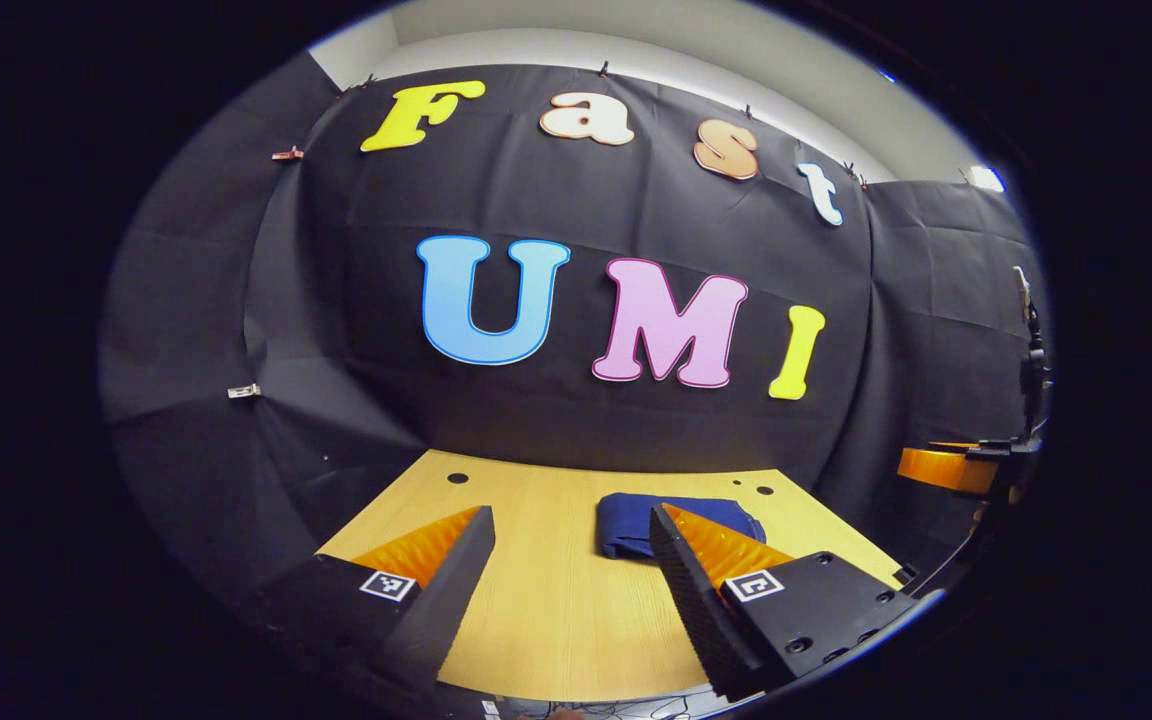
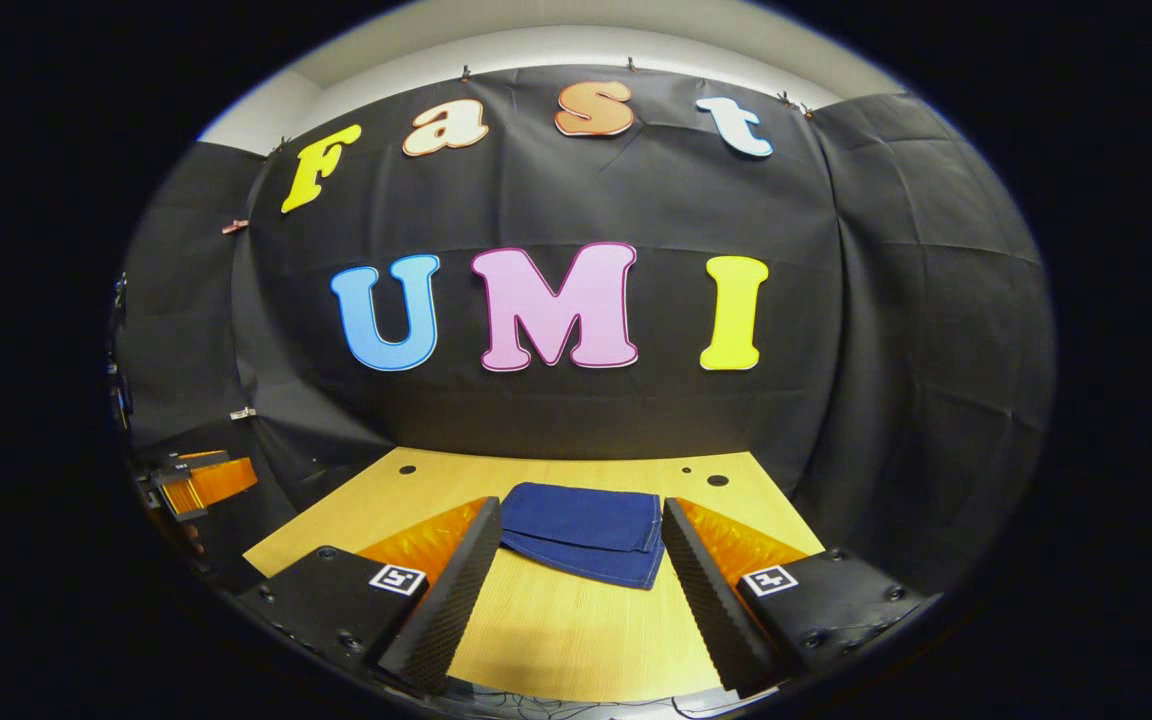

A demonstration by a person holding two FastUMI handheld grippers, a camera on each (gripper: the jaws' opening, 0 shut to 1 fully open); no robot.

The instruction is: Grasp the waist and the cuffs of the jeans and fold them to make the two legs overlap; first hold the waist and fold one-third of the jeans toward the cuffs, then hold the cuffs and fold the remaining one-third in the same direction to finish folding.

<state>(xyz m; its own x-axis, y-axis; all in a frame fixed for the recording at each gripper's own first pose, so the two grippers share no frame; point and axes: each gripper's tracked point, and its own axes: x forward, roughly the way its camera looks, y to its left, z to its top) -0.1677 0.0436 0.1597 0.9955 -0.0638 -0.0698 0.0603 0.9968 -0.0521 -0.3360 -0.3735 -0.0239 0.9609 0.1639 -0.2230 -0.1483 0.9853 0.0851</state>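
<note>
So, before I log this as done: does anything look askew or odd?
Nothing stands out. The jeans lie folded in a compact stack on the table, edges roughly aligned. Both grippers are open, off the cloth.

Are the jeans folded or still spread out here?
Folded. The jeans lie as a compact stacked bundle on the table, layered edges showing at the near side. Both grippers are open and apart from them.

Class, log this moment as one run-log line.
jeans: folded, on table | left gripper: open, holding nothing | right gripper: open, holding nothing
</note>
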